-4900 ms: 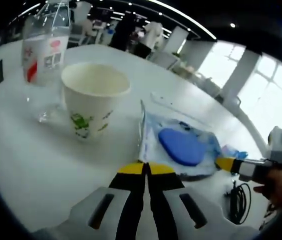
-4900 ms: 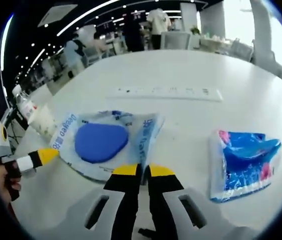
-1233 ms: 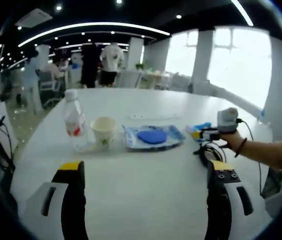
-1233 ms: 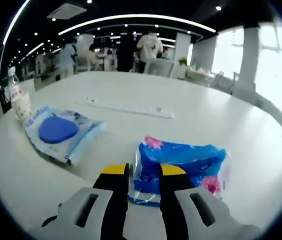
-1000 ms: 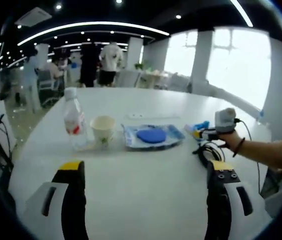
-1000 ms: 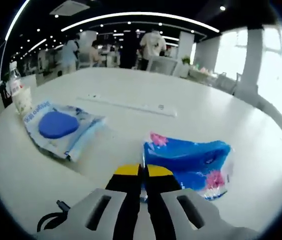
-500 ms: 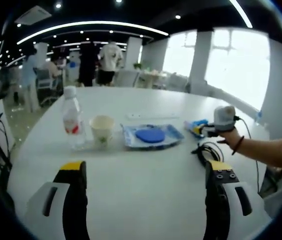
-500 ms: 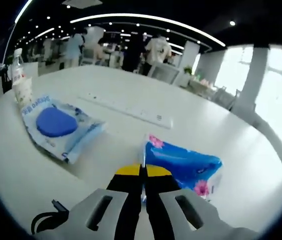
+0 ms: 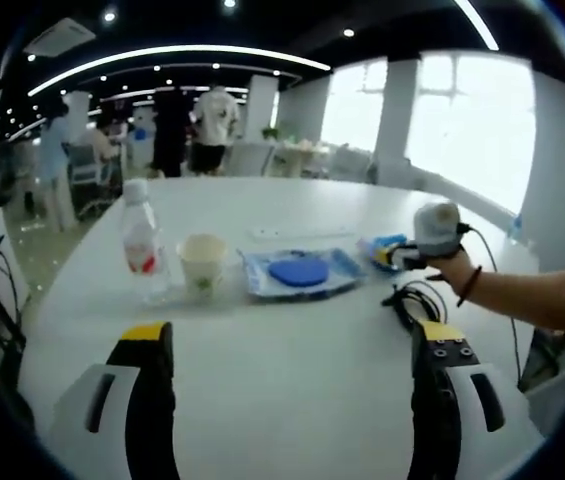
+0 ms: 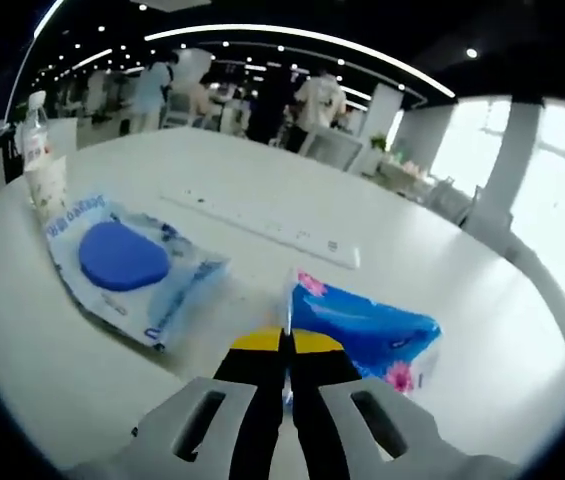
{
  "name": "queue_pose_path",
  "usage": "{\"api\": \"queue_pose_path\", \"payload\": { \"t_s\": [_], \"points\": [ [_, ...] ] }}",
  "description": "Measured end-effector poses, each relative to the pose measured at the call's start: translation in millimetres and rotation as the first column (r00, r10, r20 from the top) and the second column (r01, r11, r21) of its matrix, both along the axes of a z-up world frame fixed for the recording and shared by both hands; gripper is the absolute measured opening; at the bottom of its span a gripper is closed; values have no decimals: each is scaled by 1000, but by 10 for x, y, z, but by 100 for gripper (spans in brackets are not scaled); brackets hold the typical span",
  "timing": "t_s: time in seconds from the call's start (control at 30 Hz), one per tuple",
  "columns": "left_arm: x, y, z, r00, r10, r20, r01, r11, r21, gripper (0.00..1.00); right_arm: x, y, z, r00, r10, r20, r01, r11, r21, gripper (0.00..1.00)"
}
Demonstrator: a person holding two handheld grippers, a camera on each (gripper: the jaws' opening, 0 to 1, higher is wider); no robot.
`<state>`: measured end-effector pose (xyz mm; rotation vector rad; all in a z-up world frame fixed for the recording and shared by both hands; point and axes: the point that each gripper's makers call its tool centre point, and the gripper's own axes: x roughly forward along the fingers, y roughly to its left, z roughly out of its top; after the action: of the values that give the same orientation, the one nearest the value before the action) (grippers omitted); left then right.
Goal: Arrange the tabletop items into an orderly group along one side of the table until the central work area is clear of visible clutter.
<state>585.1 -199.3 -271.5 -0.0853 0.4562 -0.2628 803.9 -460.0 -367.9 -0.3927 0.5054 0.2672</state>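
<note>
Here the tissue pack (image 10: 362, 335) hangs by its near edge from the right gripper (image 10: 284, 345), jaws clamped on it, just beside the wipes pack (image 10: 127, 262). To do this step well, I'd carry it low and set it down flush against the wipes, in line with the cup (image 9: 202, 262) and bottle (image 9: 139, 238) beyond, then release. The pinch on thin film looks slight, so move gently. The left gripper (image 9: 287, 345) waits well back from the wipes, jaws spread wide.
</note>
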Motion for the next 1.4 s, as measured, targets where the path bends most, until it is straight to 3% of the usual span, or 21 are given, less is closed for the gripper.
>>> {"api": "queue_pose_path", "payload": {
  "t_s": [0.13, 0.3, 0.67, 0.73, 0.87, 0.93, 1.1, 1.23, 1.4],
  "points": [
    [-2, -20, -9, 1000, -9, -4, 9, 1000, -1, 96, -16, 8, -64, 999, -31, -29, 32, 999, 32, 1],
    [-9, -19, -7, 1000, -11, -4, 11, 1000, 1, 96, -19, 25, -137, 999, -23, -45, 24, 1000, 18, 1],
    [-13, 33, -15, 1000, 4, -14, -4, 1000, -3, 98, -52, 46, -173, 995, -55, -81, 65, 991, 115, 7],
    [-15, 46, -17, 1000, 7, -16, -7, 1000, -2, 98, -69, 20, -146, 993, -82, -86, 93, 987, 134, 13],
    [-11, 90, -14, 1000, 15, -18, -15, 1000, 5, 99, -161, 23, -131, 981, -126, -144, 158, 959, 236, 28],
    [-10, 106, -12, 1000, 18, -18, -18, 1000, 7, 99, -172, 15, -70, 980, -133, -145, 170, 944, 282, 36],
    [-3, 147, 10, 1000, 17, -16, -17, 1000, 23, 99, -271, 96, 166, 987, -105, -118, 141, 923, 359, 55],
    [-3, 177, 41, 1000, 27, -12, -27, 999, 24, 99, -379, 212, 337, 990, -57, -130, 110, 888, 446, 71],
    [6, 169, 86, 1000, 15, -10, -15, 999, 33, 99, -558, 245, 564, 994, 1, -112, 50, 890, 453, 84]
  ]
}}
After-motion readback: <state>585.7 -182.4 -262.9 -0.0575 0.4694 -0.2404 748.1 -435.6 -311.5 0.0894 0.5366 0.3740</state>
